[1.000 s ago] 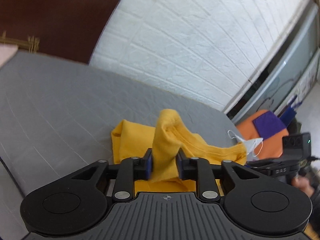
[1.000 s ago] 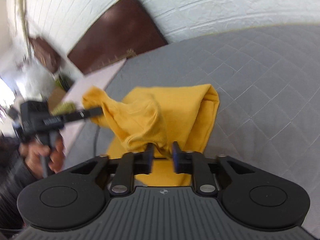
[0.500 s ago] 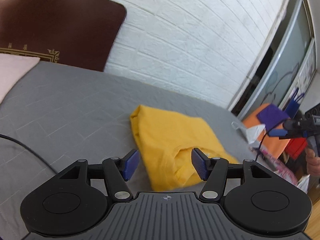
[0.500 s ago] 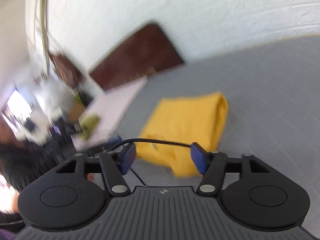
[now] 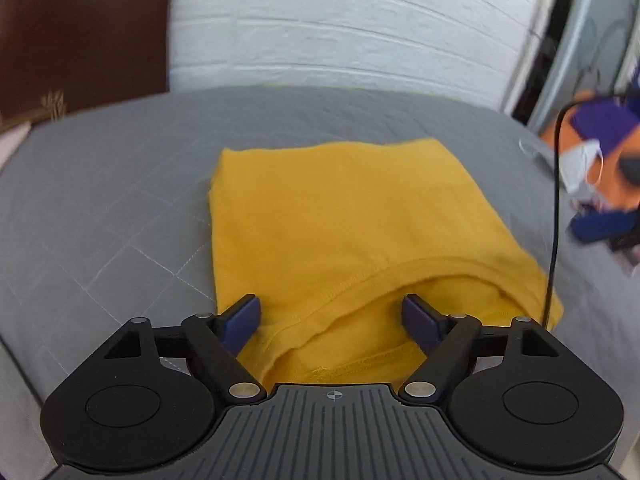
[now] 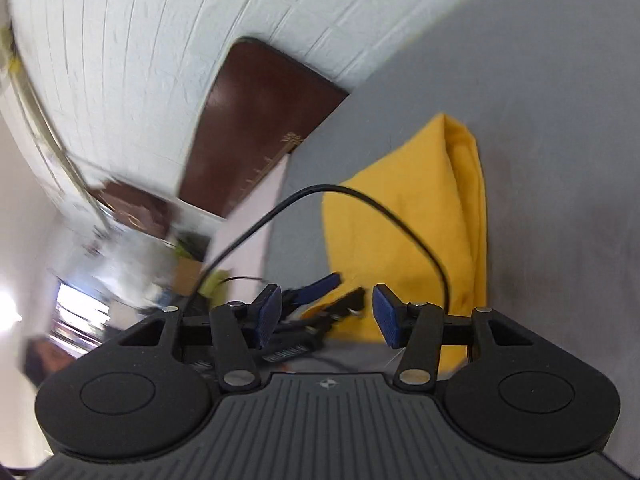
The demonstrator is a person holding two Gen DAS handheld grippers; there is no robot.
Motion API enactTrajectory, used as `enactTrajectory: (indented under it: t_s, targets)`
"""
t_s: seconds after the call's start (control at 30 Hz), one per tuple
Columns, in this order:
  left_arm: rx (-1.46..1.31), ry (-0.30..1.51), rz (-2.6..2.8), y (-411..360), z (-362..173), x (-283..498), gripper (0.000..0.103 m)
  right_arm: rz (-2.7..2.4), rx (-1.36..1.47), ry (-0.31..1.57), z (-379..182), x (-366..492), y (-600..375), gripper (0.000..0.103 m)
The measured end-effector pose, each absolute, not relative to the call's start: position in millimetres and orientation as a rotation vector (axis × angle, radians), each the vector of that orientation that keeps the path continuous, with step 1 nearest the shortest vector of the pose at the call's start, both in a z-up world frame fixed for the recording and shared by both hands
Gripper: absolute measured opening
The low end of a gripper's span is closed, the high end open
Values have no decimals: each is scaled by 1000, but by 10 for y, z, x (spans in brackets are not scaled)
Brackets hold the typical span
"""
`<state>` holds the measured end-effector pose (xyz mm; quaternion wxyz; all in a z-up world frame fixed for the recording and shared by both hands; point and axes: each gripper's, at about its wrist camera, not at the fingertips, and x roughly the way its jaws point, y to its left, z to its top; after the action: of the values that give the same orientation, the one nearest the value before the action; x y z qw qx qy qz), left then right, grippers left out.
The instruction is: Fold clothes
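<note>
the folded yellow shirt (image 5: 336,220) lies flat on the grey quilted bed (image 5: 100,208), its hemmed near edge just ahead of the left gripper (image 5: 332,316), jaws spread and released. the right gripper (image 6: 322,316) hangs released too, with bare grey quilt all round. a white brick wall (image 5: 340,28) and dark headboard (image 5: 80,40) stand far.

garment: yellow shirt (image 5: 344,216), plain knit cloth with a stitched hem
state: folded into a rough rectangle, several layers stacked
near edge: top layer lifts a little, leaving a gap with more yellow cloth inside
pose: lying flat, a doubled fold along one long side (image 6: 468,184)
place: on the grey quilted bed (image 5: 104,208)
</note>
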<state>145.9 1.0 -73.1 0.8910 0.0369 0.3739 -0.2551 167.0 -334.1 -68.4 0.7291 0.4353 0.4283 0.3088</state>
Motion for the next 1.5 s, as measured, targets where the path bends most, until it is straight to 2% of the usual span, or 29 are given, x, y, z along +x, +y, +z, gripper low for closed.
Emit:
enactTrajectory:
  t_s: [0.1, 0.27, 0.33, 0.4, 0.43, 0.53, 0.63, 0.73, 0.8, 0.87, 0.97, 1.1, 1.13, 1.17, 1.2, 1.27, 1.37, 1.4, 1.43, 1.47, 1.5]
  targets:
    - [30, 777, -522, 62, -683, 1440, 87, 662, 1011, 972, -621, 1525, -3564, 57]
    - [-118, 670, -533, 359, -331, 1310, 85, 374, 336, 1075, -95, 1186, -3544, 56]
    - [-127, 577, -530, 513, -56, 1155, 85, 201, -4, 997, 178, 959, -3500, 55]
    - [-124, 471, -517, 672, 312, 952, 85, -29, -351, 808, 462, 676, -3399, 55]
    - [-127, 416, -515, 756, 504, 828, 86, -84, -433, 694, 612, 510, -3353, 55]
    - [-151, 257, -539, 944, 1084, 354, 87, -65, -411, 342, 1080, -34, -3254, 56]
    - [-184, 146, -592, 1065, 1617, -99, 90, -9, -345, 27, 1531, -543, -3176, 69]
    - [-217, 74, -665, 1123, 2107, -467, 96, 204, -129, -77, 1861, -819, -3193, 69]
    - [-233, 60, -721, 1123, 2344, -610, 102, 306, -33, -59, 1971, -807, -3202, 73]
    - [-268, 95, -768, 1084, 2404, -586, 103, 400, 56, -21, 2043, -736, -3211, 76]
    - [-339, 277, -799, 855, 2083, -179, 103, 517, 191, 121, 1935, -387, -3189, 77]
    - [-430, 588, -742, 426, 1041, 755, 103, 559, 411, 500, 1016, 656, -3085, 74]
    - [-460, 639, -704, 359, 778, 966, 103, 555, 474, 592, 698, 907, -3055, 70]
    - [-488, 678, -669, 297, 529, 1176, 103, 540, 536, 673, 407, 1135, -3036, 61]
    - [-518, 715, -651, 249, 318, 1363, 103, 525, 608, 744, 134, 1343, -3033, 56]
    - [-586, 784, -646, 178, -30, 1688, 103, 513, 760, 871, -393, 1728, -3030, 50]
    - [-664, 886, -613, 88, -553, 2132, 102, 473, 887, 973, -928, 2018, -3003, 48]
    - [-660, 910, -578, 110, -700, 2188, 101, 455, 910, 1001, -1072, 2080, -2991, 44]
    - [-664, 926, -559, 157, -819, 2228, 94, 430, 911, 1022, -1180, 2120, -2983, 36]
    - [-690, 926, -558, 218, -894, 2248, 93, 402, 896, 1026, -1228, 2122, -3002, 0]
    - [-726, 924, -562, 286, -905, 2253, 90, 379, 887, 1019, -1251, 2109, -3042, 0]
